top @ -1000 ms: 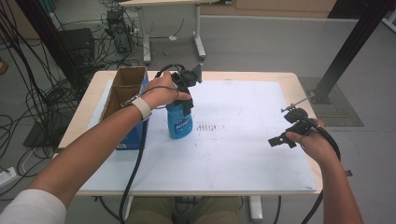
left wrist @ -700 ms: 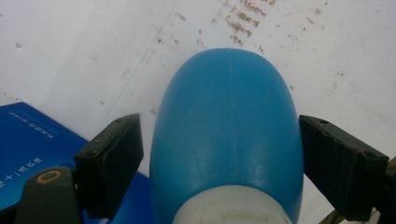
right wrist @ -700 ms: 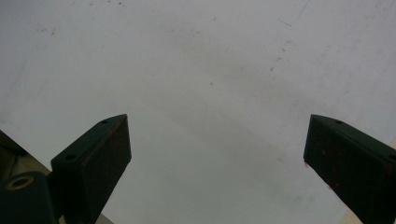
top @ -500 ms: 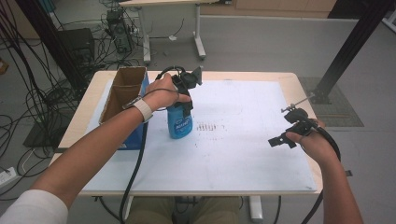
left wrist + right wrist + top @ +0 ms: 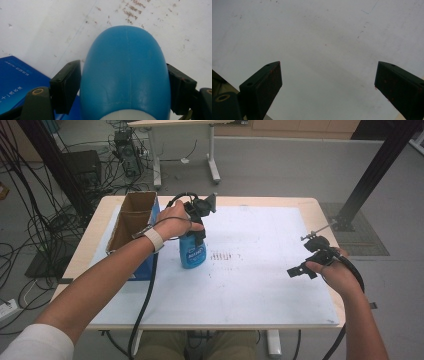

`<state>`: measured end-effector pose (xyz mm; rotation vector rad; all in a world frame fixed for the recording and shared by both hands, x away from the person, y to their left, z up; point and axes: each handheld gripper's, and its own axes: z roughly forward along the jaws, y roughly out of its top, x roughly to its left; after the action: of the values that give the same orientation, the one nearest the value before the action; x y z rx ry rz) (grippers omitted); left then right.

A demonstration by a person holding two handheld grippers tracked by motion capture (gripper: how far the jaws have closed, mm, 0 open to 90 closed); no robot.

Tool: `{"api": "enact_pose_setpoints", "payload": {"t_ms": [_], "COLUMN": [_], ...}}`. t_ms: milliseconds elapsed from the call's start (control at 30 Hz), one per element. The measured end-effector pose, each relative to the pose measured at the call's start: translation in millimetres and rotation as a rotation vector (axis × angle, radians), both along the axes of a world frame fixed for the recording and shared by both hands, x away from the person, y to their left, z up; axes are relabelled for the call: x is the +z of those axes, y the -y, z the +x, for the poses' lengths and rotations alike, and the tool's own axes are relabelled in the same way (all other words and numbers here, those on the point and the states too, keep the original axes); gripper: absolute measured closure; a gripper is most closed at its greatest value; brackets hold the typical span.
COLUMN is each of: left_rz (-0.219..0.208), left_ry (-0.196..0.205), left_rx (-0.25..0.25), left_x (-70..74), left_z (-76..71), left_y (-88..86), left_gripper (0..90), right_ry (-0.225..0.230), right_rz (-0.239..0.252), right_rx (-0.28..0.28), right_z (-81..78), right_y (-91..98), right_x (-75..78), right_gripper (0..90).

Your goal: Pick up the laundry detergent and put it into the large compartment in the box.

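Currently: left gripper (image 5: 199, 227), jaws just closing, pads against blue bottle (image 5: 126, 72) upright on table (image 5: 260, 285) between them, grasp nearly secured; right gripper (image 5: 328, 82) wide open, empty, well apart.

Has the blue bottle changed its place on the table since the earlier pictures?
No. The blue bottle stands at the same spot beside the cardboard box, left of the brown marks. The left gripper has just been closing around it.
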<state>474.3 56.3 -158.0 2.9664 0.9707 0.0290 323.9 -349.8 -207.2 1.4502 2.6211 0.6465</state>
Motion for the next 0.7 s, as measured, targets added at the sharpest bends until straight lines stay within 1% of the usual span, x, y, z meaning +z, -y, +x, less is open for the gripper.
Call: {"api": "enact_pose_setpoints", "payload": {"t_ms": [233, 433, 500, 533, 567, 700], "left_rz": [0.000, 0.008, 0.008, 0.001, -0.010, -0.007], "left_ry": [0.008, 0.008, 0.004, 0.005, -0.002, -0.003], "left_rx": [-0.002, -0.004, -0.002, -0.006, -0.008, -0.007], "left_x": [-0.5, -0.3, -0.3, 0.3, 0.4, 0.1], "left_z": [-1.4, -1.2, -0.5, -0.4, 0.8, 0.9], "left_y": [0.3, 1.7, 1.8, 0.5, -1.4, -0.7], "left_gripper": [27.9, 28.0, 28.1, 28.6, 37.6, 37.3], "right_ry": [0.001, 0.003, 0.002, 0.002, 0.002, 0.005], "right_rz": [0.001, 0.001, 0.001, 0.001, 0.001, 0.002], "right_rx": [0.000, 0.002, 0.001, 0.001, 0.000, 0.000], "right_z": [-0.4, -0.5, -0.7, -0.8, -1.0, -1.7], "right_y": [-0.4, -0.8, -0.9, -0.8, -0.6, 0.0], "right_x": [0.7, 0.8, 0.8, 0.8, 0.9, 1.2], "right_gripper": [7.5, 7.4, 7.5, 7.4, 7.5, 7.4]}}
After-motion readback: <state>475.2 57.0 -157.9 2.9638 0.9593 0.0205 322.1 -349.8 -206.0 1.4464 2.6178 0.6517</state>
